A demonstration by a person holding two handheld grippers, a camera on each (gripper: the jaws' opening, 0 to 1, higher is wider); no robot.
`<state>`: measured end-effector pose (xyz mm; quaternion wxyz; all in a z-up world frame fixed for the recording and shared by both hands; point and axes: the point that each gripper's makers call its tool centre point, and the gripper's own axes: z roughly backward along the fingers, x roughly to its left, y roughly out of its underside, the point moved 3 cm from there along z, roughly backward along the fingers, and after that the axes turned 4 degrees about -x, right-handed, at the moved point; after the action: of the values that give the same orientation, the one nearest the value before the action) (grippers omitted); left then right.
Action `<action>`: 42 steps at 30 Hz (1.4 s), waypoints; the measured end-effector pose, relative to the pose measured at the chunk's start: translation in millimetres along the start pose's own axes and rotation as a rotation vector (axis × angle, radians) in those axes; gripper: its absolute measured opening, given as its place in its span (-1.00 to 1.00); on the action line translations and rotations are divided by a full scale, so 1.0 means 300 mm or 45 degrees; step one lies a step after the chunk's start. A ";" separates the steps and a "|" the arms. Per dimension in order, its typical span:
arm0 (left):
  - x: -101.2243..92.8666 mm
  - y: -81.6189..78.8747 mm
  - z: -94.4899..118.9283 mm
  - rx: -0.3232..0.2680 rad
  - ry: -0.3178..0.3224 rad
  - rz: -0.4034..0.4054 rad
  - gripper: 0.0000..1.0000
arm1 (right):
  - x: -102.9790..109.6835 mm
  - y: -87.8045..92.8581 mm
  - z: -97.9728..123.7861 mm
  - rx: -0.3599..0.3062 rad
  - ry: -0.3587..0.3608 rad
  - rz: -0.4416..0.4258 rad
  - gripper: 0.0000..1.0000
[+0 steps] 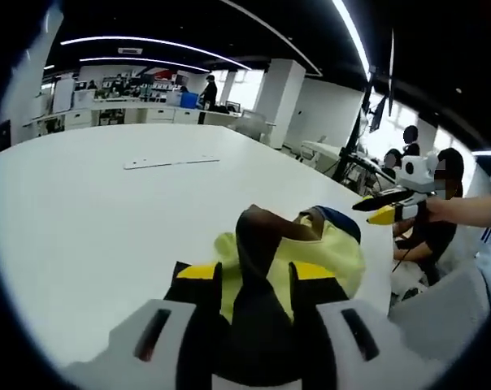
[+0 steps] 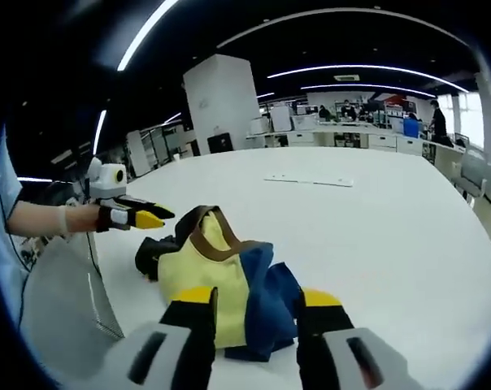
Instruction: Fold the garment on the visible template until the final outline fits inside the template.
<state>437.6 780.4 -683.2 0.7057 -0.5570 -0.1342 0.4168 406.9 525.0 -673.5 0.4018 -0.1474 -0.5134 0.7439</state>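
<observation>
On the table: a crumpled garment (image 2: 221,276) in yellow, blue and dark cloth lies bunched on the white table (image 2: 375,236).
Garment position: just ahead of both my grippers, heaped, not spread flat.
Left gripper (image 1: 258,280): my jaws stand part-open with dark and yellow cloth lying between them; I cannot tell whether they pinch it.
Right gripper (image 2: 258,309): my jaws stand apart over the blue and yellow cloth, holding nothing that I can make out.
Other views: each gripper shows in the other's view, raised beside the heap with its yellow-tipped jaws nearly together.
Template: a thin pale strip (image 1: 171,162) lies farther off on the table; I cannot tell if it is the template.
Step in hand: I judge the start, gathering the garment before any fold.
Next move: likely grip two edges and spread it flat.
</observation>
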 end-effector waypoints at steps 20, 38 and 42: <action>-0.021 0.058 -0.063 0.056 0.040 0.071 -0.66 | 0.003 0.043 -0.069 0.105 -0.051 -0.047 -0.91; -0.026 -0.062 0.065 -0.099 -0.016 0.149 -1.00 | -0.012 -0.051 0.007 0.006 0.001 -0.070 -1.00; -0.010 -0.121 0.145 -0.184 -0.052 0.173 -1.00 | -0.010 -0.123 0.052 -0.051 0.007 -0.061 -1.00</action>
<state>423.2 806.3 -634.9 0.6309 -0.6058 -0.1401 0.4640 415.5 518.3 -634.9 0.4178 -0.1453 -0.5304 0.7232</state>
